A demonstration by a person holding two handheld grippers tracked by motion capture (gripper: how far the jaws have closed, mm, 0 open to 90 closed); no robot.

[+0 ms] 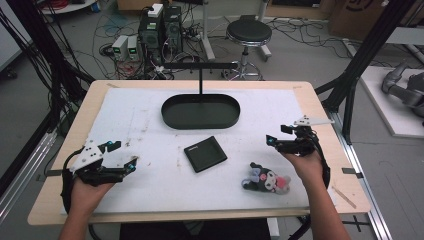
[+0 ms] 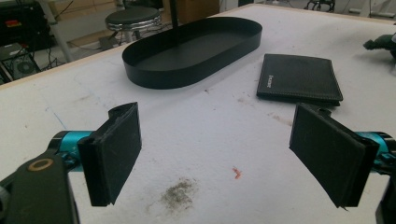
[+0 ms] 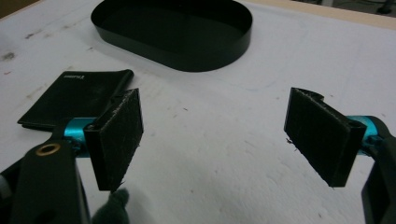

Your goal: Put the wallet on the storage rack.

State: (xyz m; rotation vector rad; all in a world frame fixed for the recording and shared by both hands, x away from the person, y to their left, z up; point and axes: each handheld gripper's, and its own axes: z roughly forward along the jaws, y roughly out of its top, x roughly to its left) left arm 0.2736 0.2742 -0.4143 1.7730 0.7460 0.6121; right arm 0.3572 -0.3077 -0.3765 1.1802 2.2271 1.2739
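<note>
Black leather is seen in the flat square wallet lying mid-table on the white mat, just before the black oval metal tray. The left gripper and right gripper are held wide open, empty. A grey-and-pink plush toy lies beside the right hand.

Table w/ tray, wallet, plush

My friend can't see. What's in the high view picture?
Two hands hold open grippers over a white table: left gripper, right gripper. Between them lies a black wallet, a plush toy sits near the right hand, and a black oval tray stands behind.
</note>
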